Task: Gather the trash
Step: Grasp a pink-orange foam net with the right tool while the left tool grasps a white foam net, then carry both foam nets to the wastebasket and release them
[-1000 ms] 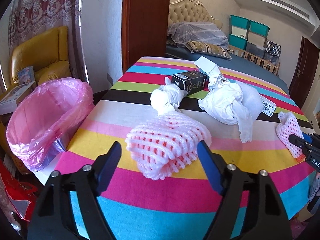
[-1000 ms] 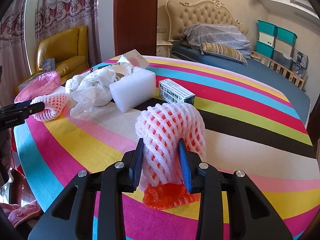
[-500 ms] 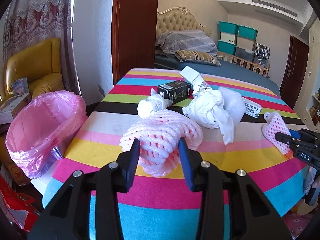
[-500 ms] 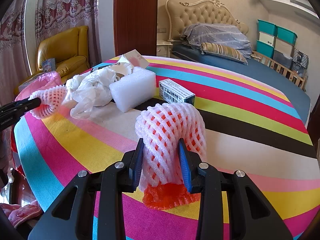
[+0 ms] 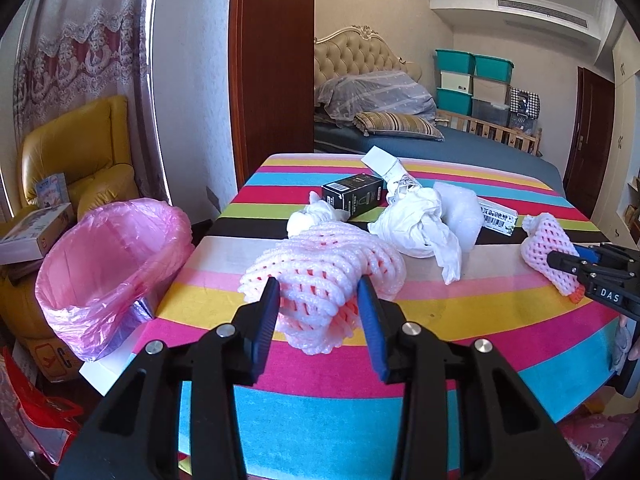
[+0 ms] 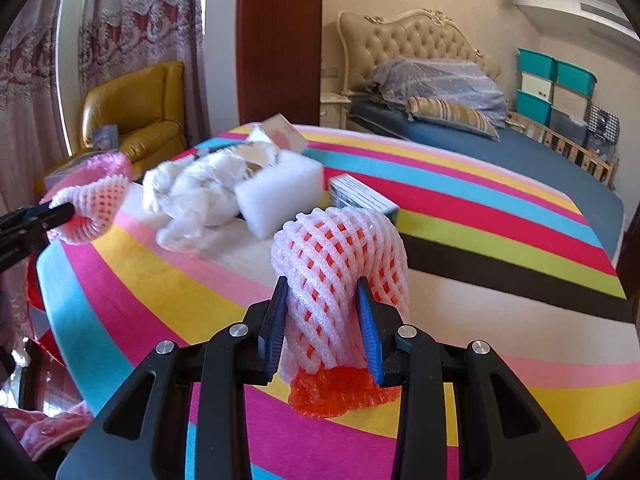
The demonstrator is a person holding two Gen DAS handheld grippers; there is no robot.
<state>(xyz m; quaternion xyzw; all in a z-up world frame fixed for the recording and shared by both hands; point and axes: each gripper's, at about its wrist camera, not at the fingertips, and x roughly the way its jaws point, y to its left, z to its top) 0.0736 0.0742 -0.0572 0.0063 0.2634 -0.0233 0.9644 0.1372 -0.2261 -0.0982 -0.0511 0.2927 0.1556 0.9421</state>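
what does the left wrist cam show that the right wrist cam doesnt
Only the left wrist view shows the open mouth of the pink-lined bin beside the table, the black box and the far brown door. Only the right wrist view shows the orange end of the foam net in the right gripper. Both show the striped table, the white bag, the bed, and the left gripper shut on its own foam sleeve.

"DAS" in white letters on right gripper (image 5: 560,258) body. Barcode label on white box (image 5: 498,216), digits unreadable.
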